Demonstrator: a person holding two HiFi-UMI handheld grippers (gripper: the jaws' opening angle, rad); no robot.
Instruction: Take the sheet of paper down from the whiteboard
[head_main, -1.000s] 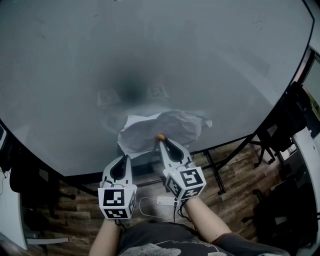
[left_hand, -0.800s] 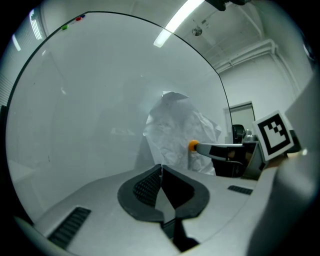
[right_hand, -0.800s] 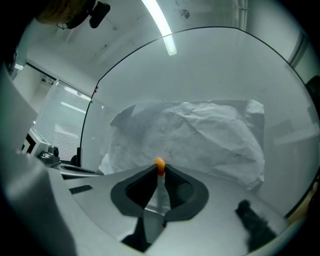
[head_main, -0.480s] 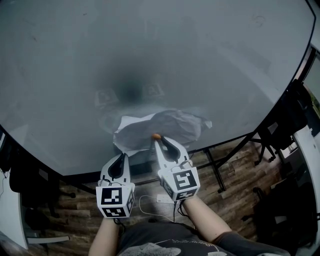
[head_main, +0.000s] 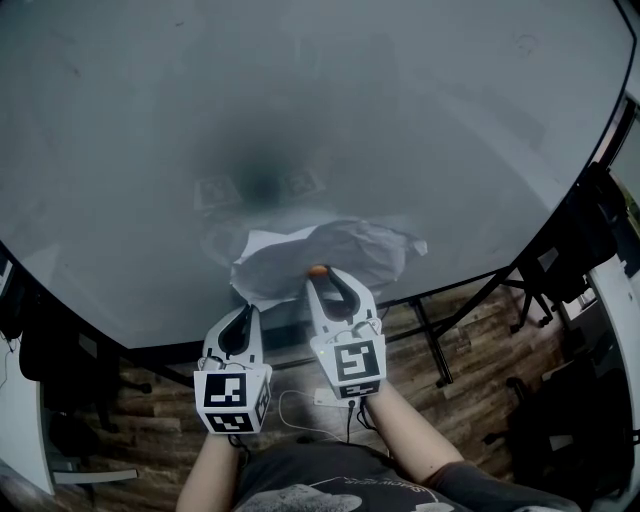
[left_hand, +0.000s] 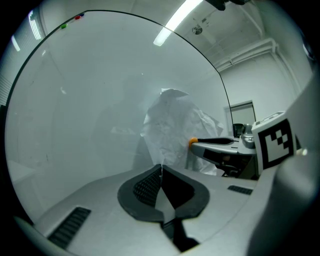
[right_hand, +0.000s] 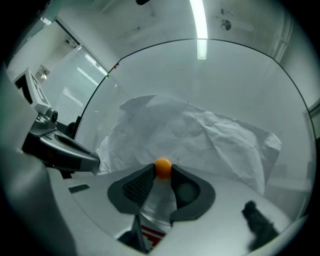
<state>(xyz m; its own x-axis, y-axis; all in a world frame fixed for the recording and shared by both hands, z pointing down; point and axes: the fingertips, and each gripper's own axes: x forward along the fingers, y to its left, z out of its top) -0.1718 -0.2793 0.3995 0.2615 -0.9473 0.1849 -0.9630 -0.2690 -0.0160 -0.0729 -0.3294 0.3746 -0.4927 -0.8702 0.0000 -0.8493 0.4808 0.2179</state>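
A crumpled white sheet of paper bulges off the lower part of the whiteboard. In the left gripper view the sheet of paper runs down into the seam of my left gripper, whose jaws are shut on its lower edge. My right gripper has a small orange ball magnet at its tips, in front of the sheet. Its jaws are opening, and both pads touch the ball. In the head view the left gripper sits below the sheet's left corner, and the right gripper is at its middle.
The whiteboard's black stand legs reach down to a wooden floor. A white power strip with a cable lies by my feet. Dark equipment stands to the right of the board.
My right gripper has rolled, so its marker cube now faces the head camera squarely, and it shifted slightly left. The sheet's left part moved a little. The left gripper stayed put.
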